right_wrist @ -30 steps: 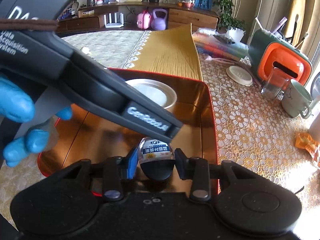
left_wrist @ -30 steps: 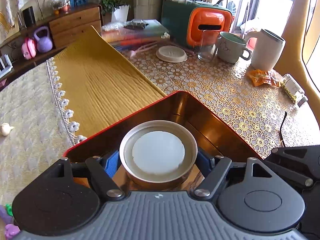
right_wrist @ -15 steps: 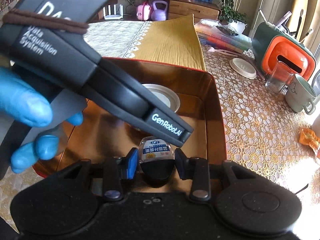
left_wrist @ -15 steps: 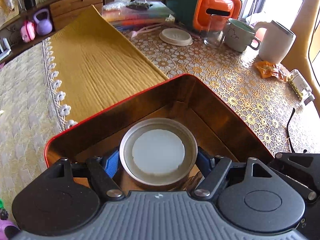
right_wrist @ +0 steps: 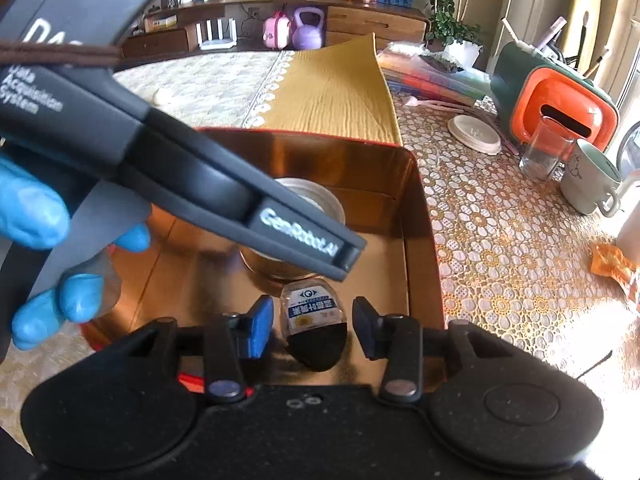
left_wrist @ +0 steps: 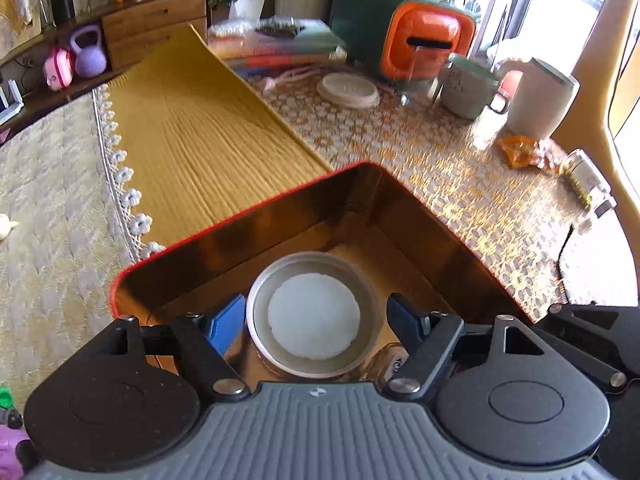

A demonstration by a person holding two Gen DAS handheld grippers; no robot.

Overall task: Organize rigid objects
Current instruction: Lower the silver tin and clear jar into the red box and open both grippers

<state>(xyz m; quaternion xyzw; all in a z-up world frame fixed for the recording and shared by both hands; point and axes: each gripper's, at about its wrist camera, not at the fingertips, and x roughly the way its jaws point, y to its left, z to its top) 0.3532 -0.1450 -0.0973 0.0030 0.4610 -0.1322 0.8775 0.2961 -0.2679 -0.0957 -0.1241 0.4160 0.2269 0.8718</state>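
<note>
Releasing is what both claws look to be doing inside the red-rimmed gold tin box point(right_wrist: 416, 208), which sits on the desk where the mustard runner point(left_wrist: 192, 128) meets the lace cloth. The left claw point(left_wrist: 316, 320) is spread, its blue pad and dark pad standing just clear of the round metal tin with a white centre point(left_wrist: 314, 316); the tin rests on the box floor near the far corner, probably set there to group the rigid items together. The right claw point(right_wrist: 310, 320) is opening, and the small eye-drop bottle point(right_wrist: 310, 312) lies between its pads with gaps on both sides, so it is let go, just beside the tin. Only the right wrist view shows the bottle fully, plus the blue-gloved hand point(right_wrist: 36, 216) holding the left tool. The left view alone shows the tin's whole top.
</note>
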